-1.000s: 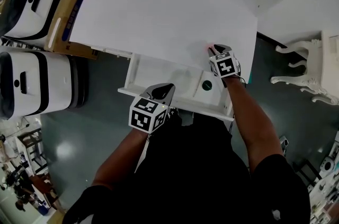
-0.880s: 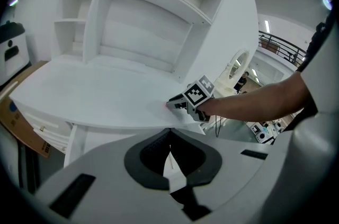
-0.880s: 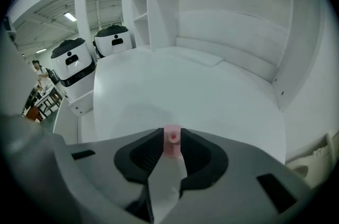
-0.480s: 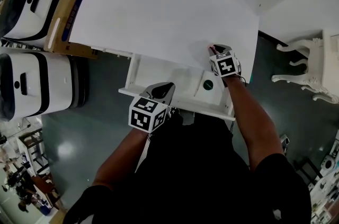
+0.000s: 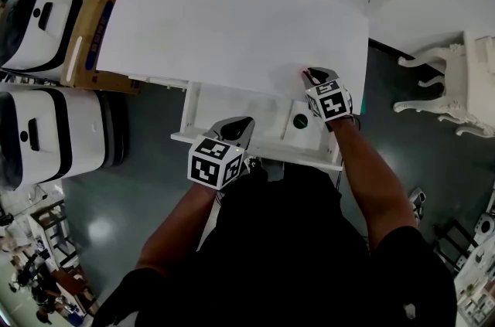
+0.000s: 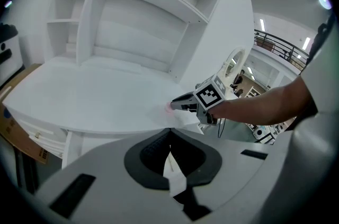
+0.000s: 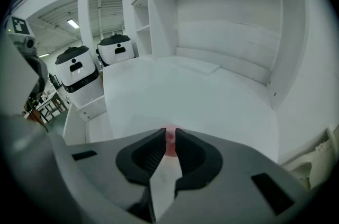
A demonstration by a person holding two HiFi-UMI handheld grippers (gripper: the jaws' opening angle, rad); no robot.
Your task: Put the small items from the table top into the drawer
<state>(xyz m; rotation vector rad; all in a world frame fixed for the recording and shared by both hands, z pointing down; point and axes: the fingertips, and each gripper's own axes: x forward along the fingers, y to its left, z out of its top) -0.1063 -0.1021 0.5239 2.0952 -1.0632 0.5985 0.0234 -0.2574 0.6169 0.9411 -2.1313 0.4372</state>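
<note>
Surface: white table top (image 5: 232,24), bare but for one item at its front right edge; white shelves (image 6: 143,16) stand at the back.
Drawer: the drawer (image 5: 232,105) is pulled out under the front edge, below you. A dark green round piece (image 5: 300,120) lies in its right compartment.
Small pink item: the small pink item (image 7: 169,136) sits on the table top at the front edge, just above the drawer's right end.
Axis: it reads as a small rounded blob; too small to give a long axis or a heading.
Right gripper: your right gripper (image 5: 309,74) points away from you across the table, tips low at the surface. Its jaws are drawn in to a narrow slot and pinch the small pink item between their tips.
Left gripper: your left gripper (image 5: 246,120) hangs over the drawer's front rail and points toward the table. Its jaws are pressed together, with nothing between them.
Surroundings: two white machines (image 5: 46,124) and a cardboard box (image 5: 93,28) stand left of the table; a white chair (image 5: 441,78) stands to the right.
</note>
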